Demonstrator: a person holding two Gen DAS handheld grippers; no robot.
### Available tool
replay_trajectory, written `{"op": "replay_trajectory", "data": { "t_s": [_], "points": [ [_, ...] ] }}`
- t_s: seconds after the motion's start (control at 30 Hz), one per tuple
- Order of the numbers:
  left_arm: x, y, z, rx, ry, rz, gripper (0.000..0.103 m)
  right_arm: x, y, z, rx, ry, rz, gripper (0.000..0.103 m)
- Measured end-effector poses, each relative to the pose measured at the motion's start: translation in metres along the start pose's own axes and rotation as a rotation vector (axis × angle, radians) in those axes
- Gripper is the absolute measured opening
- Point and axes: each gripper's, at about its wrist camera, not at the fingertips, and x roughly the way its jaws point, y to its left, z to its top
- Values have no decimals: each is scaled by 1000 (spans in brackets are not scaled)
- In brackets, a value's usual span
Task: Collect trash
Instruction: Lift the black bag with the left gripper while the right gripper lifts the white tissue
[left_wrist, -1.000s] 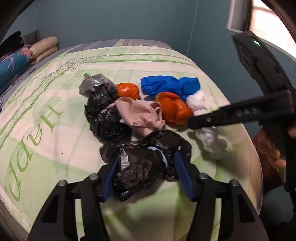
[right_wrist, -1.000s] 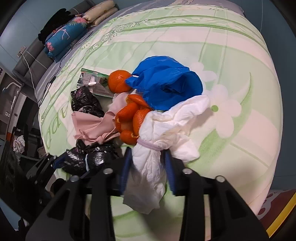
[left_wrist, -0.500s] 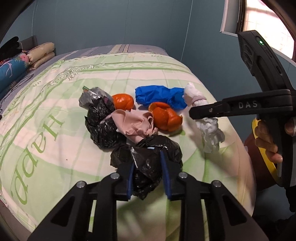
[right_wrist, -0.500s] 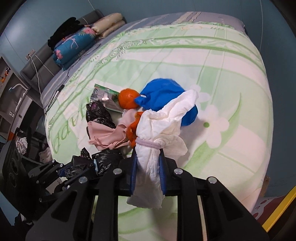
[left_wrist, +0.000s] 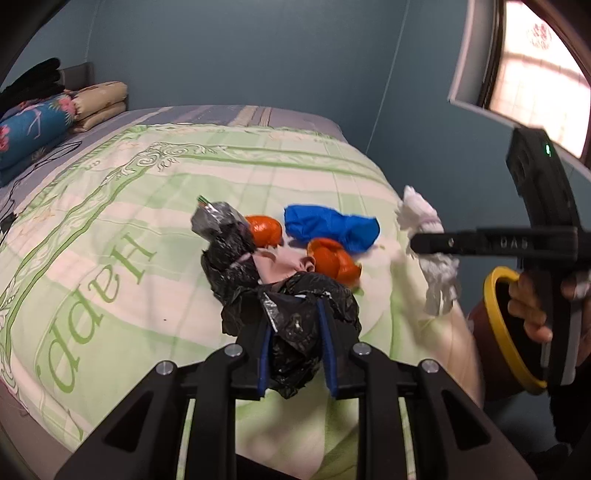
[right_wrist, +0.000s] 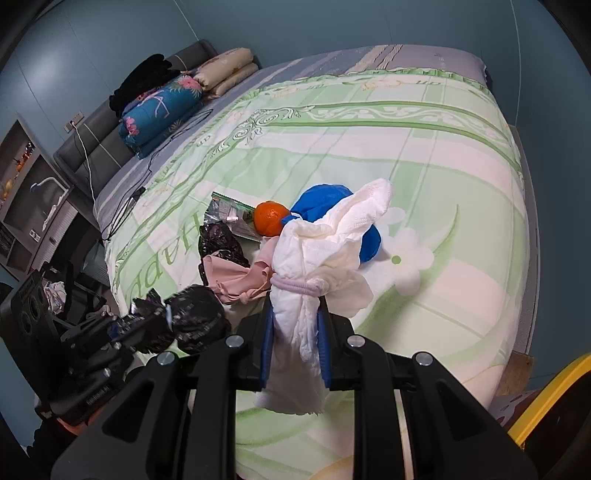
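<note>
On a bed (left_wrist: 110, 206) with a green-and-cream quilt, a scatter of trash is lying near the foot end; folded pillows and bedding (right_wrist: 162, 107) are sitting stacked at the head.

Largest to smallest on the quilt:
- blue plastic bag (left_wrist: 332, 225), crumpled, lying toward the far side of the pile
- pink cloth (right_wrist: 236, 277), bunched, lying just beside a second black bag
- second black bag (left_wrist: 229, 258), crumpled, touching a silver foil wrapper (left_wrist: 210, 218) at its far end
- orange peel (left_wrist: 330, 260), lying just in front of the blue bag
- whole orange (right_wrist: 270, 218), sitting between the wrapper and the blue bag

Left gripper (left_wrist: 295, 347): jaws closing, blue pads pressing on either side of a crumpled black bag (left_wrist: 295, 317). That bag is hanging clear of the quilt in the right wrist view, bulging out ahead of the pads.

Right gripper (right_wrist: 293, 341): pads clamped together on a white wad of tissue (right_wrist: 317, 266) tied round the middle with a pale band. Upper end is fanning out above the band, lower end is drooping below the jaws. From the left wrist view the wad is hanging off the gripper beyond the edge of the bed.

A hand (left_wrist: 532, 306) is gripping the right gripper's handle. Just behind it, a bin with a yellow rim (left_wrist: 498, 321) is standing beside the bed.
</note>
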Motion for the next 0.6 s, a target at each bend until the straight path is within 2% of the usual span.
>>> {"op": "replay_trajectory", "data": {
  "t_s": [0.6],
  "points": [
    [-41,20,14,-121,-102,48,21,-53,11,-5,-52,-80,25,19]
  ]
}}
